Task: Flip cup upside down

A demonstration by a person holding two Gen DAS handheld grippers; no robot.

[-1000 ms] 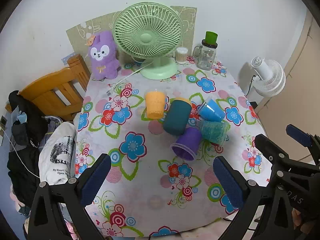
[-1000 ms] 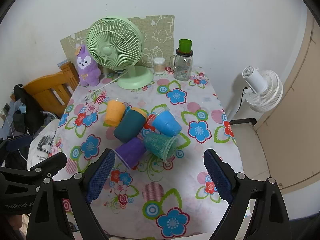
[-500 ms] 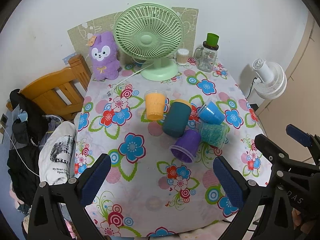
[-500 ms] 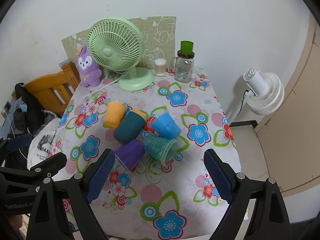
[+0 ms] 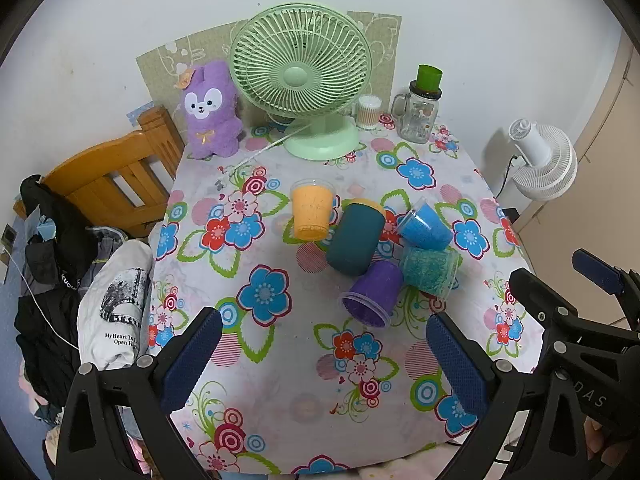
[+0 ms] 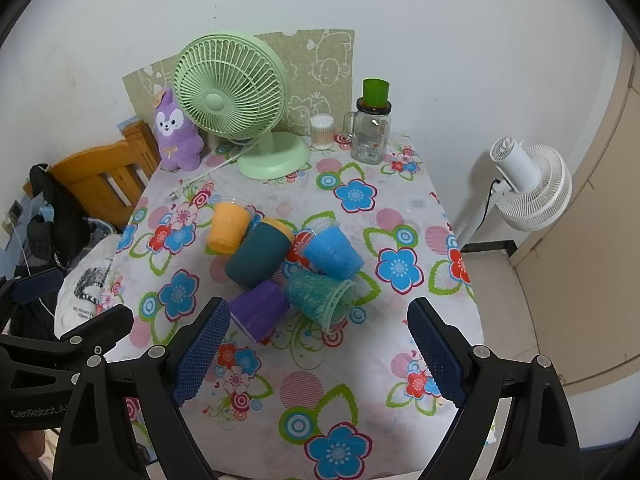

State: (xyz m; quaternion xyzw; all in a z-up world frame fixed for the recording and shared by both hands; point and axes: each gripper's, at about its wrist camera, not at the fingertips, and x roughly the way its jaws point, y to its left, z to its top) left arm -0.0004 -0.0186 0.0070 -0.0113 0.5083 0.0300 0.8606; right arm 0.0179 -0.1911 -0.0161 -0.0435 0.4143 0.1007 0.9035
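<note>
Several cups lie on their sides in a cluster mid-table: orange cup (image 5: 311, 213) (image 6: 229, 228), dark teal cup (image 5: 355, 240) (image 6: 258, 253), blue cup (image 5: 425, 227) (image 6: 332, 253), green glittery cup (image 5: 430, 270) (image 6: 320, 295) and purple cup (image 5: 374, 294) (image 6: 260, 309). My left gripper (image 5: 322, 356) is open and empty, held above the table's near edge, short of the cups. My right gripper (image 6: 318, 350) is open and empty, just short of the purple and green cups.
A green desk fan (image 5: 302, 76), purple plush toy (image 5: 210, 112), cotton swab jar (image 5: 367, 112) and glass mug jar (image 5: 420, 112) stand along the far edge of the floral-cloth table (image 5: 280, 360). A wooden chair (image 5: 112, 176) with clothes is left; a white floor fan (image 6: 528, 184) right.
Both grippers have pulled slightly back and up, so the table and cups look a little farther away. The cups have not moved. Both grippers stay open.
</note>
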